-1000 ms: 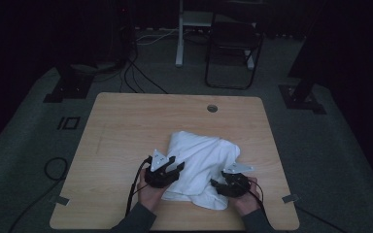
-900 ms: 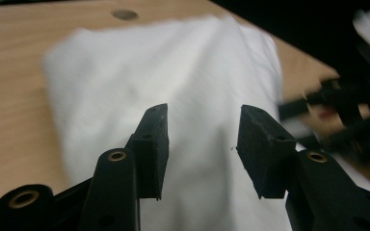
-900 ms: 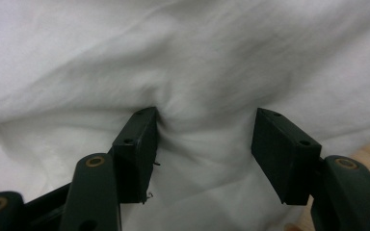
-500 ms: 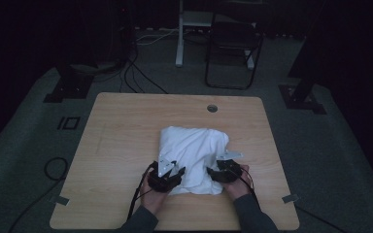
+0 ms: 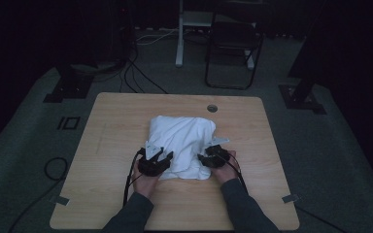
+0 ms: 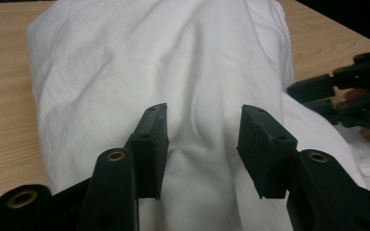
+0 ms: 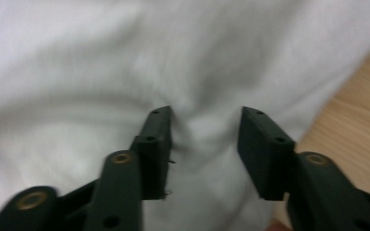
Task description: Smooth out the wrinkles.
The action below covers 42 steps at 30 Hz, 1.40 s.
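The crumpled white cloth bundle (image 5: 182, 145) lies in the middle of the light wooden counter (image 5: 107, 126), now folded narrower than a second ago. The left tool (image 5: 161, 156), at the cloth's lower left in the high view, stands half open over the fabric. The right tool (image 5: 205, 158), at its lower right, has just been closing; a ridge of cloth sits between its jaws, perhaps not yet pinched, as that view is blurred. Probably another fold comes next.

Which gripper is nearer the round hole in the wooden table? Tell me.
Right. The right gripper sits at the white cloth's right edge, below the hole; the left gripper is farther left.
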Each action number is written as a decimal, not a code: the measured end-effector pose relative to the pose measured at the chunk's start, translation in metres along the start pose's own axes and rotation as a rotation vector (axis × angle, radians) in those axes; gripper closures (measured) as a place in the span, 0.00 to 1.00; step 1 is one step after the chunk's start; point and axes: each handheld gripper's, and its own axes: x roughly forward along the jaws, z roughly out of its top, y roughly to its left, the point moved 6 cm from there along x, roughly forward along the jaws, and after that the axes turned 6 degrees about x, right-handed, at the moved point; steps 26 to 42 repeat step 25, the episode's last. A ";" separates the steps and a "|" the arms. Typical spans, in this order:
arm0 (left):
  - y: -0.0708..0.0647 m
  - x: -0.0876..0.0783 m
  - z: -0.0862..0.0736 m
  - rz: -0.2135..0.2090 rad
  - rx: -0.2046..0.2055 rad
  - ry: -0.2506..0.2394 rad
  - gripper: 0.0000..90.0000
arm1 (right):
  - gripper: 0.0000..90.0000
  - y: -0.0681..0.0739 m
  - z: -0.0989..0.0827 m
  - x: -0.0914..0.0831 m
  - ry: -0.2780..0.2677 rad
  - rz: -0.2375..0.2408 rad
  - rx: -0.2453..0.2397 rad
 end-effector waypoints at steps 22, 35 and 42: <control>0.043 -0.051 -0.005 0.018 -0.013 -0.019 0.56 | 0.49 -0.047 -0.052 -0.055 -0.113 -0.070 0.188; 0.050 -0.054 -0.006 0.023 -0.021 -0.020 0.56 | 0.48 -0.052 -0.054 -0.055 -0.119 -0.074 0.204; 0.050 -0.054 -0.006 0.023 -0.021 -0.020 0.56 | 0.48 -0.052 -0.054 -0.055 -0.119 -0.074 0.204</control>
